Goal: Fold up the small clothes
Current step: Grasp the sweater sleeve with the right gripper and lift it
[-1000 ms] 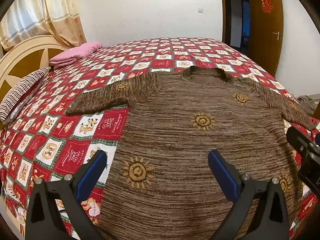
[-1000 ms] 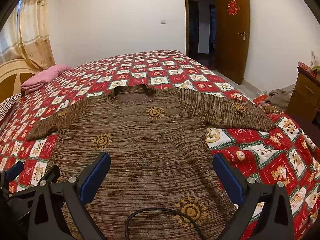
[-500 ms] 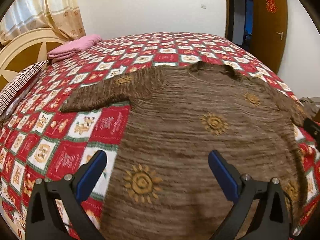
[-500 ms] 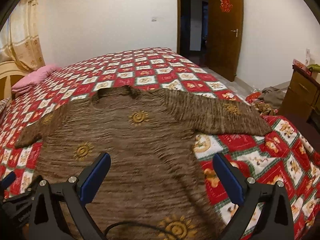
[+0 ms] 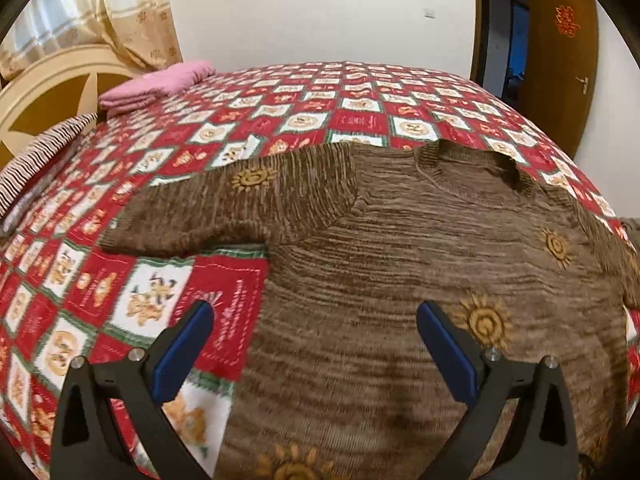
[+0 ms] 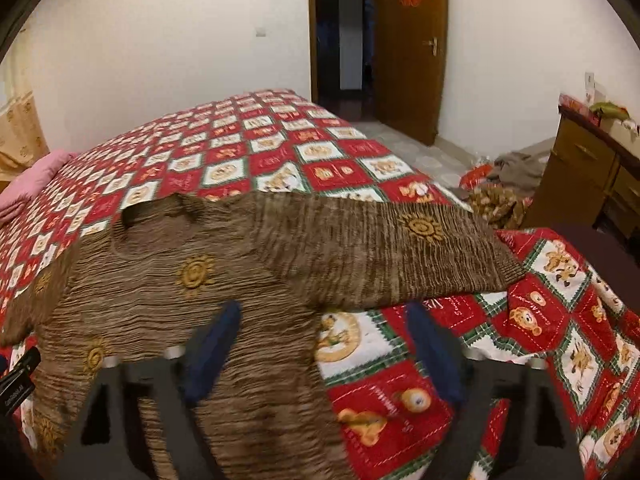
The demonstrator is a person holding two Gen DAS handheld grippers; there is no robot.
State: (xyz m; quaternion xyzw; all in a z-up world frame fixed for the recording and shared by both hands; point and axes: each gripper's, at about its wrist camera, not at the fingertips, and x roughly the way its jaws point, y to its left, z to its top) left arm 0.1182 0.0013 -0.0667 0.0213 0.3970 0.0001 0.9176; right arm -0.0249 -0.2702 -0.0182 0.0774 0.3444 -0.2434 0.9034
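A brown knitted sweater [image 5: 400, 248] with orange sun motifs lies flat on the bed, sleeves spread, neck at the far side. My left gripper [image 5: 316, 340] hovers open over the sweater's left side edge, below the left sleeve [image 5: 240, 208], with nothing between its blue pads. In the right wrist view the same sweater [image 6: 180, 280] fills the left half. My right gripper [image 6: 320, 340] hangs above the right side edge under the right sleeve [image 6: 400, 256]. Its jaws are closing and blurred, with nothing pressed between them.
The red and white checked bedspread [image 5: 360, 112] covers the bed. A folded pink cloth [image 5: 156, 84] and a striped pillow [image 5: 36, 152] lie by the headboard. An open wooden door [image 6: 408, 48], clothes on the floor [image 6: 512, 184] and a wooden dresser [image 6: 588, 176] stand to the right.
Both grippers moved forward over the sweater toward its armpits, the left toward the left edge, the right toward the right edge. The right jaws have narrowed.
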